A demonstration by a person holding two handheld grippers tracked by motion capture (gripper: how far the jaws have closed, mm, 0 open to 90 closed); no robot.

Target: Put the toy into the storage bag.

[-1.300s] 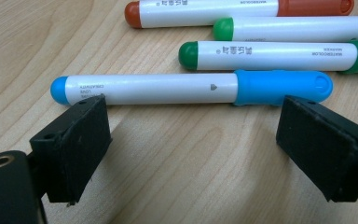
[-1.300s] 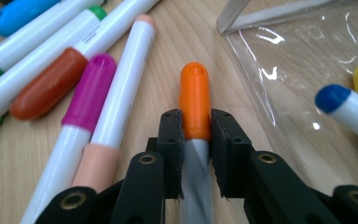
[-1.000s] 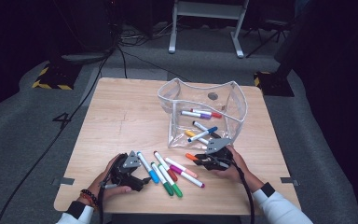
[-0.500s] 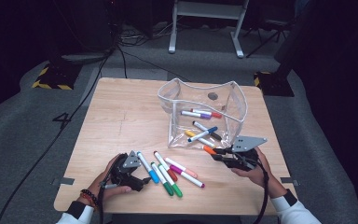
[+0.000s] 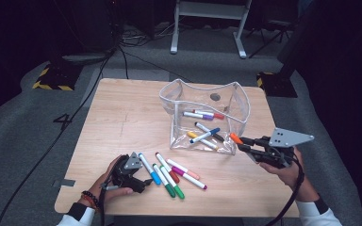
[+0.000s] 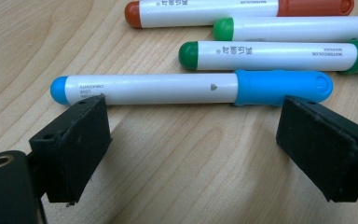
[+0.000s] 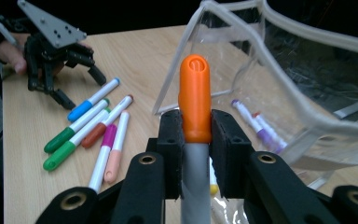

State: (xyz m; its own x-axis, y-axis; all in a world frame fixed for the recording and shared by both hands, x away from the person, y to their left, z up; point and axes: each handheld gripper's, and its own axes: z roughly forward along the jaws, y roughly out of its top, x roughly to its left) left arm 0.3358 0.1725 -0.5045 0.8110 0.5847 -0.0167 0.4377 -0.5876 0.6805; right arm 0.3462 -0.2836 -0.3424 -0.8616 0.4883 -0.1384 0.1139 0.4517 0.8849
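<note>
The right gripper (image 5: 242,145) is seen clamped on an orange-capped white marker (image 7: 195,107); its black pads (image 7: 171,135) are pressed against the cap, which is pointed at the clear plastic pouch (image 5: 238,101) on the wooden table (image 5: 122,108); the marker is held in the air just beside the pouch's right wall. The left gripper (image 6: 193,135) is rested on the table with jaws spread wide, nothing gripped; a blue-capped white marker (image 6: 191,87) lies just beyond its pads.
</note>
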